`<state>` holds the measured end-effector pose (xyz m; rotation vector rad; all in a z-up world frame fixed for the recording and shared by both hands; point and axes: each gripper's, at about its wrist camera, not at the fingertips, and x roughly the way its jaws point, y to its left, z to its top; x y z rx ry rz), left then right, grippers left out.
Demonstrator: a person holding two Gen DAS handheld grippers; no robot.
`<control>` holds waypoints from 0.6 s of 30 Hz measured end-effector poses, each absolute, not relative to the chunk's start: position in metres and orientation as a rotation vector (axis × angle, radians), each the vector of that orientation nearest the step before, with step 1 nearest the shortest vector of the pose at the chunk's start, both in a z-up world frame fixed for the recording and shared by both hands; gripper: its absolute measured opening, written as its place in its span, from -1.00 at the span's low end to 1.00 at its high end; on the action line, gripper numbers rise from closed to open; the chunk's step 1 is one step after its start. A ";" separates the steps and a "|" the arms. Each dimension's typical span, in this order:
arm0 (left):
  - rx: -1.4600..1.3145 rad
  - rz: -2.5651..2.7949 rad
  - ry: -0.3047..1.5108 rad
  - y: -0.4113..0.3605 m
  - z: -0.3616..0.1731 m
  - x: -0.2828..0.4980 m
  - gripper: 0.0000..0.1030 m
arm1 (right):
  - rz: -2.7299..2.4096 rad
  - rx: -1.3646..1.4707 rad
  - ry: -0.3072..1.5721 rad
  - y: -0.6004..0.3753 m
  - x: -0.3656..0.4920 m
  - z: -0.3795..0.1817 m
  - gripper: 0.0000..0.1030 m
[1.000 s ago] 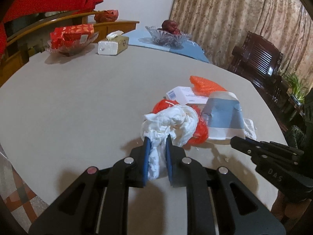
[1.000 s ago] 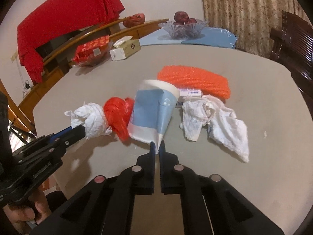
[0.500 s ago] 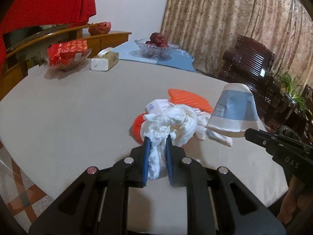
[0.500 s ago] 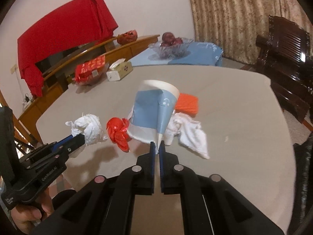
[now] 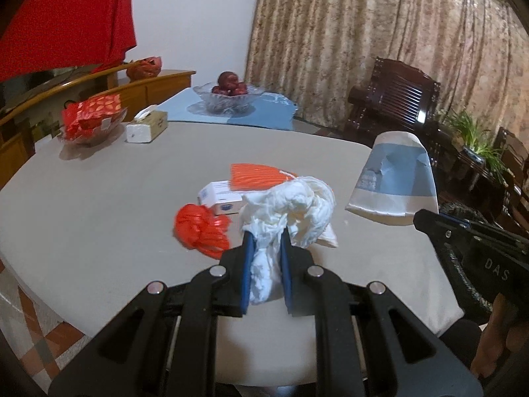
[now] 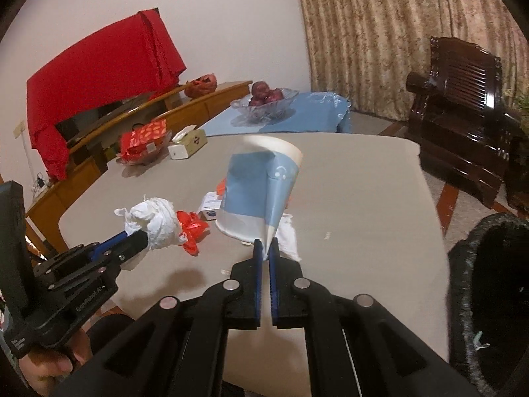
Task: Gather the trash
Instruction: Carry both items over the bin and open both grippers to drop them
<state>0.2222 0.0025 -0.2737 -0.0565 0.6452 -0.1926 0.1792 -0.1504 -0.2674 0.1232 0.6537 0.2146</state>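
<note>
My left gripper is shut on a crumpled white tissue wad, held above the grey table. In the right wrist view the same left gripper carries the wad at the left. My right gripper is shut on the edge of a crushed blue-and-white paper cup, lifted off the table; the cup hangs at the right of the left wrist view. On the table lie a red plastic scrap, a small white box, an orange net and a white tissue.
A black trash bin stands off the table's right edge. At the far side are a snack bowl, a tissue box and a fruit bowl on a blue cloth. A dark wooden chair stands beyond.
Both grippers rose and pulled back from the table with their loads. The cup left the table surface, and the trash bin came into the right wrist view.
</note>
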 end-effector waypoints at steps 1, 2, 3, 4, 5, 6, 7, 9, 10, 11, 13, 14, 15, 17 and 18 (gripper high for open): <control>-0.052 -0.198 0.643 -0.001 -0.273 0.220 -0.72 | 0.207 0.123 0.649 -0.154 0.177 -0.266 -0.92; -0.047 -0.208 0.640 -0.008 -0.271 0.218 -0.72 | 0.202 0.122 0.646 -0.157 0.174 -0.265 -0.92; -0.043 -0.213 0.637 -0.012 -0.270 0.217 -0.72 | 0.193 0.122 0.642 -0.161 0.172 -0.264 -0.92; -0.039 -0.222 0.633 -0.017 -0.268 0.215 -0.72 | 0.186 0.121 0.639 -0.166 0.170 -0.263 -0.92; -0.035 -0.226 0.632 -0.021 -0.267 0.214 -0.72 | 0.180 0.120 0.637 -0.169 0.167 -0.262 -0.92; -0.031 -0.232 0.631 -0.026 -0.266 0.213 -0.72 | 0.173 0.119 0.635 -0.174 0.164 -0.261 -0.92; -0.026 -0.238 0.628 -0.031 -0.264 0.212 -0.72 | 0.163 0.119 0.632 -0.179 0.161 -0.261 -0.92; -0.015 -0.248 0.628 -0.041 -0.263 0.211 -0.72 | 0.148 0.119 0.628 -0.188 0.157 -0.259 -0.92; -0.012 -0.250 0.628 -0.045 -0.262 0.210 -0.72 | 0.138 0.121 0.625 -0.194 0.155 -0.259 -0.92; -0.005 -0.252 0.629 -0.051 -0.262 0.209 -0.72 | 0.131 0.122 0.622 -0.198 0.154 -0.258 -0.92; -0.004 -0.259 0.636 -0.059 -0.263 0.208 -0.72 | 0.111 0.123 0.614 -0.210 0.149 -0.255 -0.92; -0.002 -0.264 0.638 -0.065 -0.263 0.208 -0.72 | 0.103 0.122 0.610 -0.214 0.146 -0.254 -0.92; 0.002 -0.271 0.638 -0.072 -0.263 0.207 -0.72 | 0.093 0.121 0.606 -0.220 0.143 -0.252 -0.92; 0.009 -0.277 0.639 -0.084 -0.261 0.206 -0.72 | 0.072 0.119 0.599 -0.233 0.137 -0.250 -0.92; 0.010 -0.278 0.641 -0.090 -0.260 0.206 -0.72 | 0.062 0.118 0.597 -0.238 0.136 -0.249 -0.92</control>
